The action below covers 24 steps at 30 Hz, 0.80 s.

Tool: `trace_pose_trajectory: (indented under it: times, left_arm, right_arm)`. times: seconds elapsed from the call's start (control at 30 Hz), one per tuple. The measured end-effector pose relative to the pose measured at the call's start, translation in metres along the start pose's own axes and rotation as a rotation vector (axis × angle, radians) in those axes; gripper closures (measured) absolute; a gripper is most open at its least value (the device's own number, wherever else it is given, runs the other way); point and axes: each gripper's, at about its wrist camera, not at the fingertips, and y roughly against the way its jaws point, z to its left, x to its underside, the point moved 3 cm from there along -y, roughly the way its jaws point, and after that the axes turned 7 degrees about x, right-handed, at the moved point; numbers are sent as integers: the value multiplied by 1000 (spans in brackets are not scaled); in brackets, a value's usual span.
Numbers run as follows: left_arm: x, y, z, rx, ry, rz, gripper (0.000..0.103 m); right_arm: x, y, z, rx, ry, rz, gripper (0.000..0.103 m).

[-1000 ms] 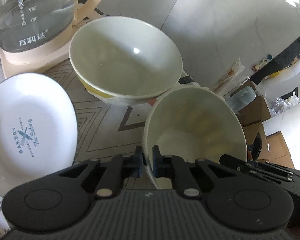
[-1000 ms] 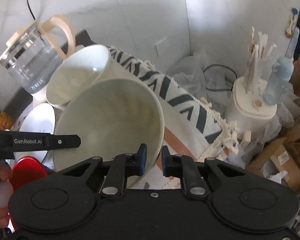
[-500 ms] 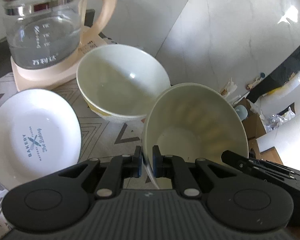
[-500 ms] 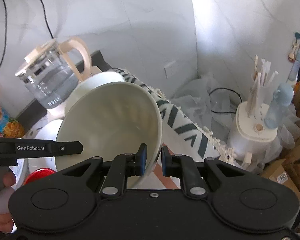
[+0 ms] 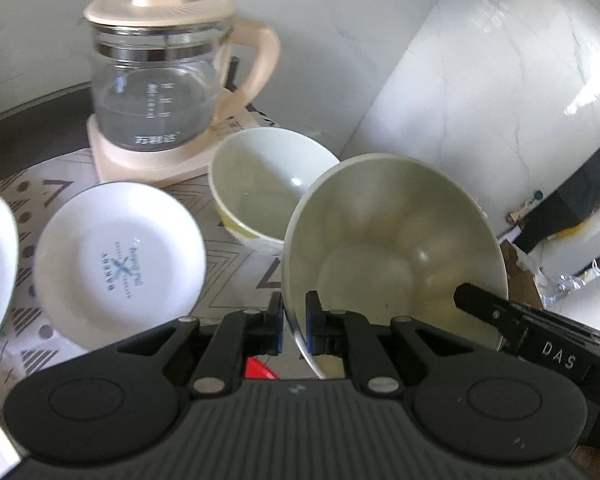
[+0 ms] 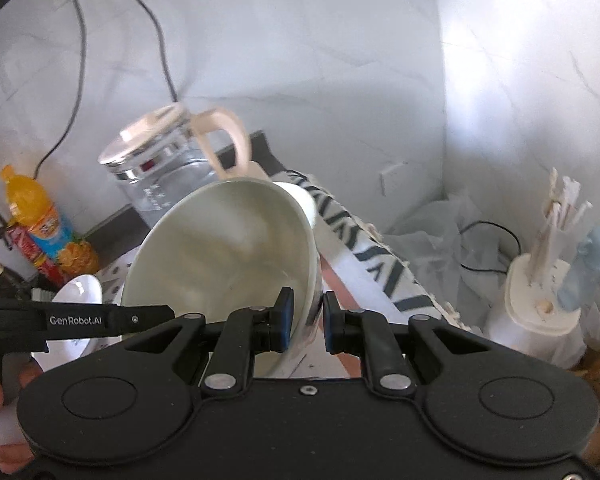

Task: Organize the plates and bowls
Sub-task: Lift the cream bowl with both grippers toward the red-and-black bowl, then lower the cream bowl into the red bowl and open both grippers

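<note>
Both the left gripper (image 5: 294,326) and right gripper (image 6: 305,322) pinch opposite rims of one pale green ceramic bowl (image 5: 392,248), held tilted above the patterned cloth. A matching bowl (image 5: 274,182) and white printed plates (image 5: 120,256) sit unstacked, so most sorting remains.

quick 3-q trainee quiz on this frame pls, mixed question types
1. True or false: the left gripper and the right gripper clamp the rim of the same tilted bowl.
2. What stands behind the second bowl on the table?
A. glass kettle
B. toaster
C. stack of cups
3. Fill in: the saucer left of the held bowl has ____ lettering.

Key: 1 true; 2 A, the glass kettle; 3 blue.
</note>
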Motion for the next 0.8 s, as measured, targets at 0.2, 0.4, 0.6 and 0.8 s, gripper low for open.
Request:
trace_pose_trajectory:
  times: [0.2,0.4,0.6,0.8]
  left_arm:
    - [11,20,8,-41,35,-39,94]
    - [26,39,20,-75,72,-69,94]
    - [43,50,33,-112,111,-75,94]
    - [62,58,45,-140,145,-70,94]
  right_arm:
    - [2,9,16,-50,52,-19,88]
    - [10,13,31,-94,99,-12,88]
    - [23,15,45,-129,130,13,88]
    - [36,12,56,-150,152,47,88]
